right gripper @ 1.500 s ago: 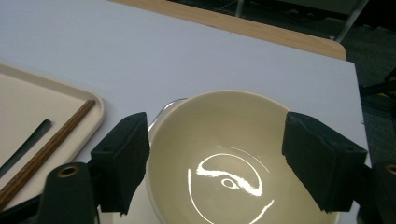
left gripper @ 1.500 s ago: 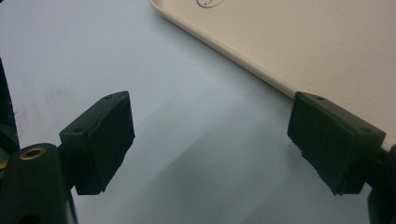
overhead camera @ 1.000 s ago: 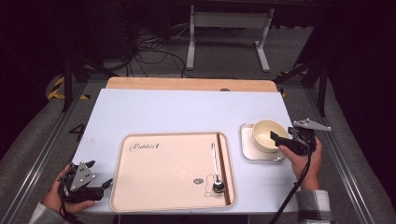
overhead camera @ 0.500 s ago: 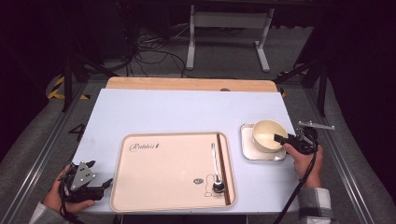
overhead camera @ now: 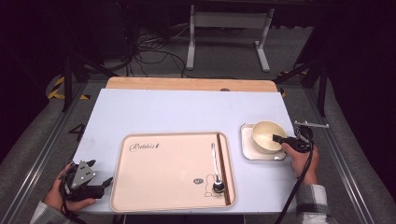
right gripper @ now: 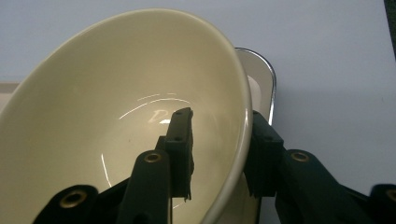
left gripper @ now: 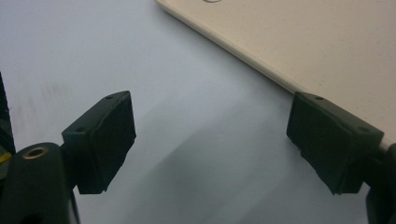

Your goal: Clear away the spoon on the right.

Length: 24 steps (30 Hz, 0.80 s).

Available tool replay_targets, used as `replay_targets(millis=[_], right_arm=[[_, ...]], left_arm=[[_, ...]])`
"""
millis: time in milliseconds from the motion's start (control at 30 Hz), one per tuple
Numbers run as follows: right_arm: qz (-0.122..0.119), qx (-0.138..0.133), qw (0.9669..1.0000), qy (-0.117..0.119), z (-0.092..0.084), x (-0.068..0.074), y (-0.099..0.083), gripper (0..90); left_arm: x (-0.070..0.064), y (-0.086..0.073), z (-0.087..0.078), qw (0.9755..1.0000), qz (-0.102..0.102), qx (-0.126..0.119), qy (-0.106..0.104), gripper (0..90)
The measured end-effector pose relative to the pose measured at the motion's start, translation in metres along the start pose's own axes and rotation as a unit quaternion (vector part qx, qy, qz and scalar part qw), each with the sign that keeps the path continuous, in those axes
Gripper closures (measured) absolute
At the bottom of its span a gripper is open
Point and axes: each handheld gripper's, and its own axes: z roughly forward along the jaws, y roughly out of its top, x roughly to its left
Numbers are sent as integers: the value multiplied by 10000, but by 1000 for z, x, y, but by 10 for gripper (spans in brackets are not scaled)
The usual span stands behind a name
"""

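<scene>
The right gripper straddles the rim of the cream bowl, one jaw inside and one outside. Its jaws have just been closing, with a gap left at the inner pad. The bowl sits on a small white plate right of the tray. The left gripper rests released beside the tray.

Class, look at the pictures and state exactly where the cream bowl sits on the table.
In the high view the cream bowl sits on a small white dish at the table's right side, just right of the large tray, with the right gripper straddling its near rim.
</scene>
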Motion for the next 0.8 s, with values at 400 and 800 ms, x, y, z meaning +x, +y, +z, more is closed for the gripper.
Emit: replay_targets(millis=[400, 800], right_arm=[[-17, -81, 9998, -162, -2, -2, 0, 824], [-193, -264, 9994, -111, -5, 6, 1, 823]], left_arm=[[5, 3, 5, 9998, -201, 25, 25, 165], [1, 1, 3, 9999, -101, 49, 73, 163]])
